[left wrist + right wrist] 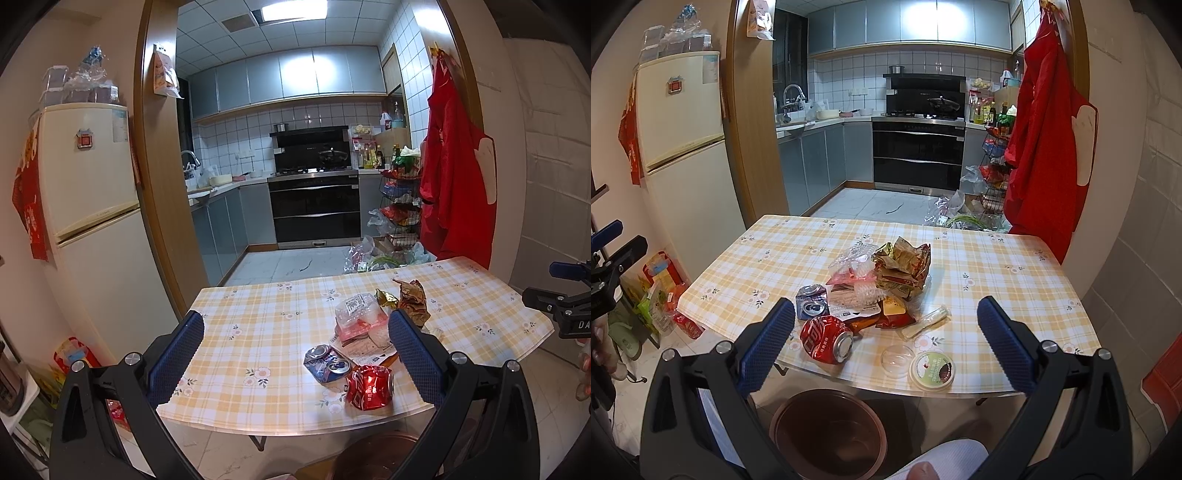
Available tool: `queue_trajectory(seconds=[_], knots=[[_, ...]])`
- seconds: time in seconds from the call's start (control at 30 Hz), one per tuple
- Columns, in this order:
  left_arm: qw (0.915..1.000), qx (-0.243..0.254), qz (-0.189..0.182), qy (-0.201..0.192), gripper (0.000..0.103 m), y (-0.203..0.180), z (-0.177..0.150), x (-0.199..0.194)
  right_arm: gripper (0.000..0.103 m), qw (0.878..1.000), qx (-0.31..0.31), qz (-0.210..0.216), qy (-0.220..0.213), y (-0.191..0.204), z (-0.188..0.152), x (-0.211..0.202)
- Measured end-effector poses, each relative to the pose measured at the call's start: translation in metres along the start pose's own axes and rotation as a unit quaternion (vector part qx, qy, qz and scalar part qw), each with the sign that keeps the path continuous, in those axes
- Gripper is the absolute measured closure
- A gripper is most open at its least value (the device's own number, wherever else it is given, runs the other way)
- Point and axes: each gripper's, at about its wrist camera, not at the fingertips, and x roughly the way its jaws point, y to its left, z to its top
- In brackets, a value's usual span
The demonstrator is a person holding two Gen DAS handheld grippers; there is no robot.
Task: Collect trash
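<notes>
Hovering with jaws apart, left gripper (295, 339) and right gripper (886, 325); pinch crushed red can (826, 339) lower-center across its flattened sides, drop into brown bin (827, 435).

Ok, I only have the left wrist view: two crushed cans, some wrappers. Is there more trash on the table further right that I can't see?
Observer: Yes. A round green-labelled lid lies by the near edge of the table.
Operator: Anything next to it?
Observer: A clear plastic dome lid, on the side toward the red crushed can.
Operator: Are the right tongs holding anything?
Observer: No. The right tongs are wide open and empty, above the near edge.
Operator: And the bin?
Observer: The brown bin stands on the floor below that edge, with its mouth uncovered.
</notes>
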Motion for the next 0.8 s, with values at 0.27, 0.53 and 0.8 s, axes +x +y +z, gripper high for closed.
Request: queue_trajectory(seconds=[0.27,0.53,0.8], knots=[[1.0,-0.003,0.0,-0.001,0.005,0.0021,0.0017,-0.0016,0.006,1.0,-0.001,0.0,0.0,0.0004,-0.0002,-0.0001],[1.0,-0.003,0.0,-0.001,0.005,0.0018,0.001,-0.0016,0.006,1.0,0.0,0.0,0.0,-0.0007,-0.0009,0.0008],[1.0,-0.004,0.002,-0.001,0.005,0.0033,-0.0035,-0.0014,0.006,1.0,-0.001,-0.001,0.0,0.0001,-0.0013,0.0011]])
